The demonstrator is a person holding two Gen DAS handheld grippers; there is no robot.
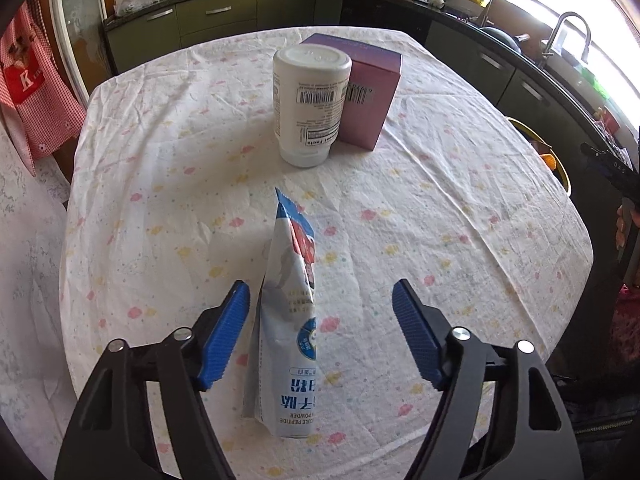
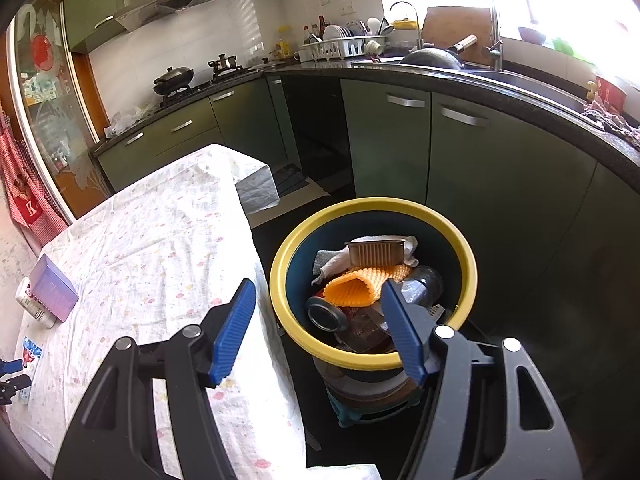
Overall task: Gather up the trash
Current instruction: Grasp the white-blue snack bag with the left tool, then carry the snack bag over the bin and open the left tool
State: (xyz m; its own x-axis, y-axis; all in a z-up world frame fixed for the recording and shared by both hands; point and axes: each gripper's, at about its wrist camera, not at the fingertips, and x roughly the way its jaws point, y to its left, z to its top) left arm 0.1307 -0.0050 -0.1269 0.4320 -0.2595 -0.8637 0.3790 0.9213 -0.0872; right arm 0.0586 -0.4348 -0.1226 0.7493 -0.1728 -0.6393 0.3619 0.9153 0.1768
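A white and blue powder pouch [image 1: 289,320] lies on the table's flowered cloth [image 1: 160,200]. My left gripper [image 1: 320,300] is open, its blue fingers on either side of the pouch, above it. Farther back stand a white bottle [image 1: 308,104] and a purple box [image 1: 370,92], touching. My right gripper [image 2: 318,296] is open and empty, over the near rim of a yellow-rimmed bin [image 2: 468,268] beside the table. The bin holds an orange mat [image 2: 356,286], a tin [image 2: 376,254], a jar lid [image 2: 326,314] and white paper. The box [image 2: 54,288], bottle [image 2: 30,304] and pouch [image 2: 32,350] also show in the right wrist view.
The bin stands on the dark floor between the table edge [image 2: 256,248] and green kitchen cabinets [image 2: 480,160]. A counter with sink, tap [image 2: 498,12] and dish rack [image 2: 340,46] runs behind. A red checked apron [image 1: 36,92] hangs at left.
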